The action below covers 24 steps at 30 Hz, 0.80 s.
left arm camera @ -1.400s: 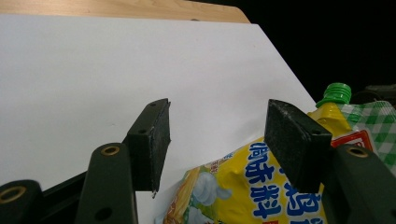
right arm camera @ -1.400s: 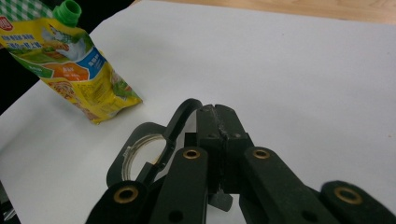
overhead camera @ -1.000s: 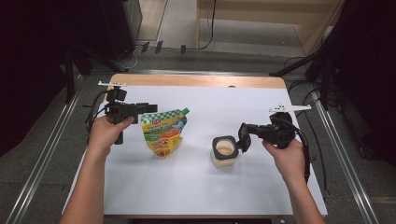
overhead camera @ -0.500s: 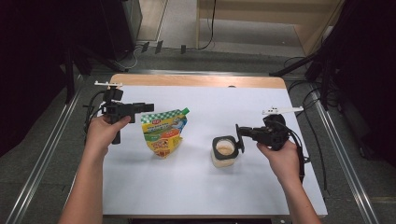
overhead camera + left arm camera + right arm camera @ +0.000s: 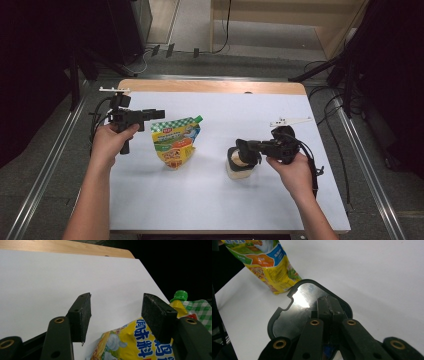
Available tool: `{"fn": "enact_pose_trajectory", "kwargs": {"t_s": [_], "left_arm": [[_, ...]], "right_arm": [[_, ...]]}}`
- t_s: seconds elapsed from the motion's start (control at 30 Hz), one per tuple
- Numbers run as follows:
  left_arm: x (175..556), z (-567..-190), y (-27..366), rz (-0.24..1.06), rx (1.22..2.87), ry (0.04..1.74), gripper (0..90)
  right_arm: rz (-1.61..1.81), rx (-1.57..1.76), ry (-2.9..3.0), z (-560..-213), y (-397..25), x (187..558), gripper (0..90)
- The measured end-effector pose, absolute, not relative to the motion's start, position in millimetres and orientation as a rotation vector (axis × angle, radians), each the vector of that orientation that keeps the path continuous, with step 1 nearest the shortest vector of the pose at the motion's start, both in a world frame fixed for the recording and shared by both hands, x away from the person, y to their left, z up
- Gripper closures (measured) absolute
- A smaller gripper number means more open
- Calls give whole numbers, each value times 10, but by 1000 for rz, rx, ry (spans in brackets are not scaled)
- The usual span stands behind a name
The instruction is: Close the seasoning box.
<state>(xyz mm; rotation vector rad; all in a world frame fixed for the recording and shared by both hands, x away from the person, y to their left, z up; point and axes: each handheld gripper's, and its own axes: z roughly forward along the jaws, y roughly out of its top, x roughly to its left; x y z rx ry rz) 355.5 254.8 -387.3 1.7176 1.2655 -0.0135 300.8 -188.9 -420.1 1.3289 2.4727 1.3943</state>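
A yellow and green spouted pouch point(image 5: 175, 145) lies left of centre on the white table point(image 5: 200, 205). My left gripper point(image 5: 157, 114) hovers at its upper left corner, open. In the left gripper view the pouch point(image 5: 125, 340) sits low between the spread jaws of that gripper point(image 5: 116, 307), and its green cap point(image 5: 180, 295) peeks past the right one. A cream jar point(image 5: 237, 171) stands right of centre. My right gripper point(image 5: 243, 149) reaches in from the right, shut, over the jar's black-rimmed shiny top point(image 5: 297, 312). Its tips point(image 5: 328, 302) are over the silver face; contact is unclear.
A wooden strip point(image 5: 210, 86) borders the table's far edge. Cables point(image 5: 332, 150) trail off the right side toward dark stands. Metal rails point(image 5: 370, 185) run along the floor on both sides. In the right gripper view the pouch point(image 5: 267, 262) lies beyond the jar.
My right gripper has moved left, from beside the jar to over its top. The left gripper and the pouch have hardly moved.
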Motion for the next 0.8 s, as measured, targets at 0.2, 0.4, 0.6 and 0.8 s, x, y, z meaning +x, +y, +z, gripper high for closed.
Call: {"fn": "enact_pose_trajectory", "kwargs": {"t_s": [0.2, 0.4, 0.6, 0.8], "left_arm": [[3550, -3876, 2542, 5, 1734, 1259, 395], [3554, -3879, 2542, -12, 1730, 1257, 384], [3555, -3887, 2525, -15, 1743, 1255, 382], [3559, -3895, 2515, -18, 1752, 1257, 380]], "right_arm": [[1360, 1302, 2522, -4292, -1768, 3000, 900], [1353, 1282, 2549, -4346, -1687, 2991, 900], [1370, 1267, 2532, -4322, -1724, 2993, 867], [1412, 1287, 2471, -4252, -1894, 3020, 789]]}}
